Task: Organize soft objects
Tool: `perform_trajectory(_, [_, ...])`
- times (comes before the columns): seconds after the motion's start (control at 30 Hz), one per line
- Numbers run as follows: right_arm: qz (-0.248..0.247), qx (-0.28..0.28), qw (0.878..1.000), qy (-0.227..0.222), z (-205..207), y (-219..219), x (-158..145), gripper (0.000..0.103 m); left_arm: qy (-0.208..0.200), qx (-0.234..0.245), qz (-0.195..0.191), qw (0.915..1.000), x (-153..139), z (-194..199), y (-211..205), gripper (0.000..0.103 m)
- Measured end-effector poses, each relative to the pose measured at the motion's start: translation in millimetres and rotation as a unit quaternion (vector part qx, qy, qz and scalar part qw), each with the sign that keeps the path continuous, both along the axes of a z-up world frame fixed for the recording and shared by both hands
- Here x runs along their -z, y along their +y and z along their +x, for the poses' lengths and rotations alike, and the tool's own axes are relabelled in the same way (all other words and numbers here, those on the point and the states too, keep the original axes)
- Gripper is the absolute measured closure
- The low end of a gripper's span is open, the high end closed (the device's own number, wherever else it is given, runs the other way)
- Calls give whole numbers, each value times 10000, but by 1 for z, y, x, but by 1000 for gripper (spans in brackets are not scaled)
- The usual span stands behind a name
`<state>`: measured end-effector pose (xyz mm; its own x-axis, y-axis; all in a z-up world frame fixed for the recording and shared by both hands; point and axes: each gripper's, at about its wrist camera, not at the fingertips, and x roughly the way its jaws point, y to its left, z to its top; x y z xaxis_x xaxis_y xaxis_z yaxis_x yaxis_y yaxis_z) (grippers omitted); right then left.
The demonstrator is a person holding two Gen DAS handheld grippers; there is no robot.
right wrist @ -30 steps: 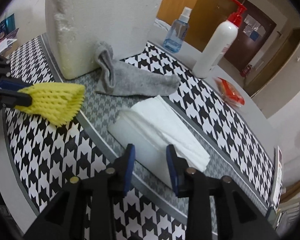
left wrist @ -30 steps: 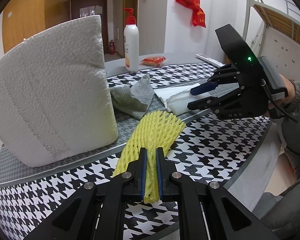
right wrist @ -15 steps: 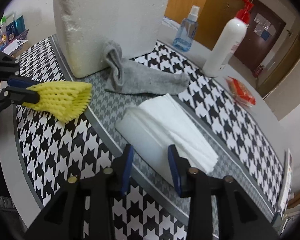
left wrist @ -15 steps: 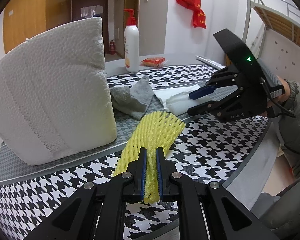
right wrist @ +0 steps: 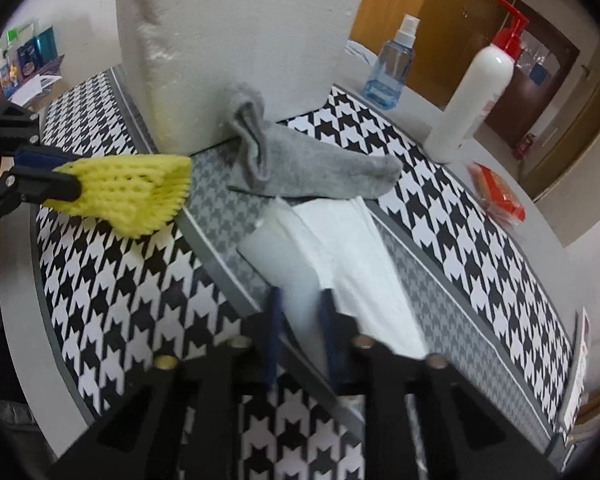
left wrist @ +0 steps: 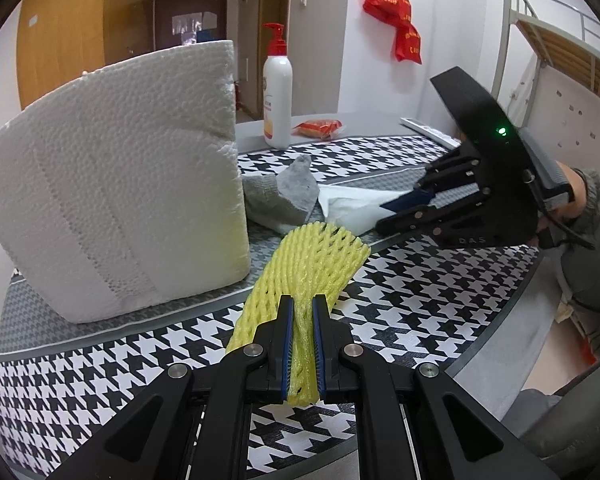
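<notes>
My left gripper (left wrist: 300,308) is shut on a yellow foam net sleeve (left wrist: 316,256) and holds it just above the houndstooth mat; the sleeve also shows in the right wrist view (right wrist: 132,188). My right gripper (right wrist: 300,300) has its fingers around the near end of a white tissue pack (right wrist: 324,240), with a visible gap between them; it also shows in the left wrist view (left wrist: 396,208). A grey sock (right wrist: 312,164) lies behind the pack, against a large white foam block (right wrist: 236,44).
A white pump bottle (right wrist: 476,96), a blue spray bottle (right wrist: 396,72) and a red snack packet (right wrist: 500,196) stand at the back of the table. The round table edge (left wrist: 500,328) runs close on my right. The foam block (left wrist: 116,200) fills the left.
My right gripper has moved forward and down onto the near end of the tissue pack and its fingers have narrowed. My left gripper still holds the yellow sleeve in about the same place.
</notes>
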<state>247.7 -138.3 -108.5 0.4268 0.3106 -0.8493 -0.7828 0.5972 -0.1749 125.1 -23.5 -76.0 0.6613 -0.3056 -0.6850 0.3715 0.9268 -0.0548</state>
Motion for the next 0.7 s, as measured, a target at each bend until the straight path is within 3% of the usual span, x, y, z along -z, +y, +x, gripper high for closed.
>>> perform_trajectory(0.17, [666,201,9973,216,-7,-15,-19,86,-67,-45,5,10000,-6,-4,5,93])
perform_trajectory(0.4, [1666,624,9834,369,-15,-42,-49,86,-215,-130,-113,9996,-17,-7,10,93])
perform_trajectory(0.7, [2274,869,9698,148,-33,-50,-74,86,-485,-227,-223,9983,-35,-14,11,93])
